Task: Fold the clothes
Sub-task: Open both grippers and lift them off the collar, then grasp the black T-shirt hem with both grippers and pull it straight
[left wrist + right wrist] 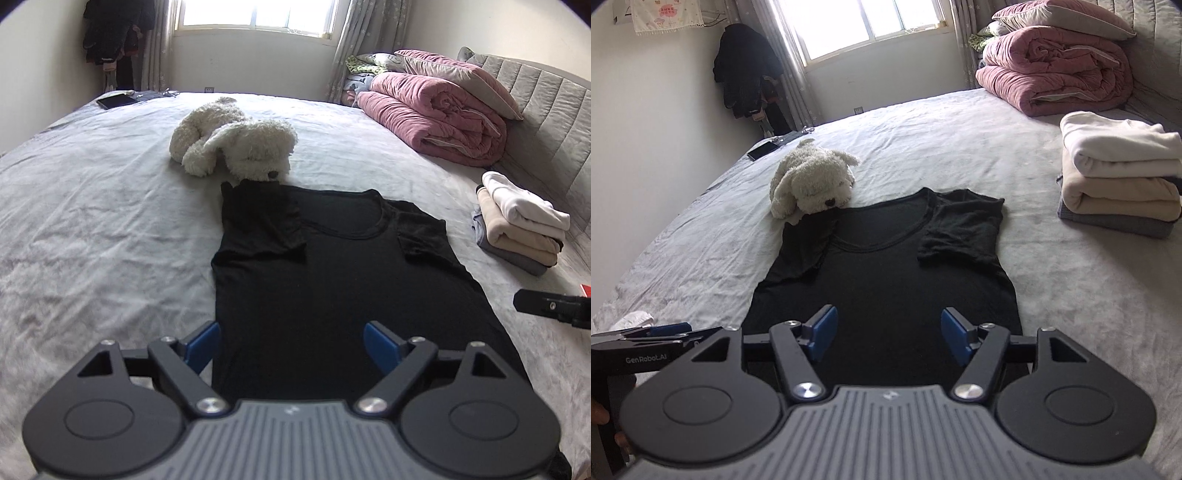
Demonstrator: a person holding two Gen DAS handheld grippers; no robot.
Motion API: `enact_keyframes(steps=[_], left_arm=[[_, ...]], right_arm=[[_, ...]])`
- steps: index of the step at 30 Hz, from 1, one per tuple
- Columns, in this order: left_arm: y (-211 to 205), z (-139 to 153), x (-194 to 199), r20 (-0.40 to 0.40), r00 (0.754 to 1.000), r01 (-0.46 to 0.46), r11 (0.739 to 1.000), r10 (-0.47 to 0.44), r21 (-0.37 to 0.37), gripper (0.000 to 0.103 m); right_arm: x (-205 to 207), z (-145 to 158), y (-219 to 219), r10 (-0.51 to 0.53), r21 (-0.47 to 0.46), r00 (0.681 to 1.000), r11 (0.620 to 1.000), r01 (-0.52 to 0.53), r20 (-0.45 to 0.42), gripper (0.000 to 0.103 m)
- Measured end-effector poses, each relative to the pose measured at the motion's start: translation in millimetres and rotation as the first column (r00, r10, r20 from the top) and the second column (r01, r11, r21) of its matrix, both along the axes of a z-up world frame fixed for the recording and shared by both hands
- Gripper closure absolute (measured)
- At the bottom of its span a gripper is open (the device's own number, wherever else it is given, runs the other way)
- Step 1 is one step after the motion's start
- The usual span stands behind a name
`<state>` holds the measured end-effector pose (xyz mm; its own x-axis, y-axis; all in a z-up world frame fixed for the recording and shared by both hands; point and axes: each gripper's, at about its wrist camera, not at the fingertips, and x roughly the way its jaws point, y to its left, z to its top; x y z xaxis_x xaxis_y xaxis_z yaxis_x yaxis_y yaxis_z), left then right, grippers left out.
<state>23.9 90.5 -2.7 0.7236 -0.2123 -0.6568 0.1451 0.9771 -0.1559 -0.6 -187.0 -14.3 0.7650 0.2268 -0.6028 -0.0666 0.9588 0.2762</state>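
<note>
A black T-shirt point(332, 280) point(886, 273) lies flat on the grey bed, neckline away from me, both short sleeves folded inward onto the chest. My left gripper point(291, 347) hovers open over the shirt's lower part near its left edge, nothing between the blue pads. My right gripper point(888, 338) is open too, above the shirt's hem area, holding nothing. The right gripper's tip point(546, 306) shows at the right edge of the left wrist view; the left gripper point(653, 334) shows at the left edge of the right wrist view.
A white plush dog point(236, 142) point(812, 181) lies just past the shirt's collar, touching the left sleeve. A stack of folded clothes point(521, 225) point(1119, 177) sits to the right. A pink quilt point(432, 110) and pillow lie by the headboard. A tablet point(116, 100) rests far left.
</note>
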Motion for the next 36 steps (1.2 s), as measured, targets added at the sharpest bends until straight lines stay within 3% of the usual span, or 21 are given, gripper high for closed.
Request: enact_keyframes(steps=[5,11,15,17,19,24,26,32,36], left_arm=[[2,-28,-23,0.016,1.000,0.007,1.000,-0.007,-0.009,0.016],[3,-62,-48,-0.017,0.998,0.065,0.998,-0.065,-0.009,0.014],[0,-79,-78,0.064,0.989,0.129,0.989,-0.133,0.075,0.012],[-2,-85,-93,0.111,0.977,0.166,0.977,-0.181,0.137,0.011],[1,-86,-103,0.129,0.972,0.179,0.975,-0.196,0.136,0.009],[8,-86,-115,0.132,0.960,0.227,0.961,-0.248,0.158,0.006],[9,-87,-118,0.134,0.955,0.239,0.953,-0.265,0.184,0.004],[21,-81,-115,0.060,0.956,0.275,0.946,-0.289,0.174,0.001],[27,-72,-107,-0.038,0.948,0.318,0.935,-0.316,0.160,0.001]], right_arm=[[-15,-22,2,0.002,-0.040,0.999,0.999,-0.004,-0.038,0.035],[-38,-65,2,0.014,-0.164,0.996,0.986,-0.029,-0.092,0.031],[-59,-88,-5,0.030,-0.225,0.998,0.973,-0.041,-0.049,0.030],[-69,-96,-7,0.044,-0.262,0.999,0.964,-0.046,-0.016,0.022],[-77,-101,-8,0.034,-0.304,0.999,0.952,-0.031,0.003,0.010],[-85,-99,-18,0.055,-0.306,0.998,0.950,-0.055,-0.008,0.010],[-84,-97,-22,0.049,-0.319,0.998,0.946,-0.057,-0.033,0.003],[-83,-94,-43,0.001,-0.267,0.995,0.963,-0.027,-0.098,0.002],[-84,-90,-48,0.007,-0.246,0.990,0.968,-0.043,-0.144,0.002]])
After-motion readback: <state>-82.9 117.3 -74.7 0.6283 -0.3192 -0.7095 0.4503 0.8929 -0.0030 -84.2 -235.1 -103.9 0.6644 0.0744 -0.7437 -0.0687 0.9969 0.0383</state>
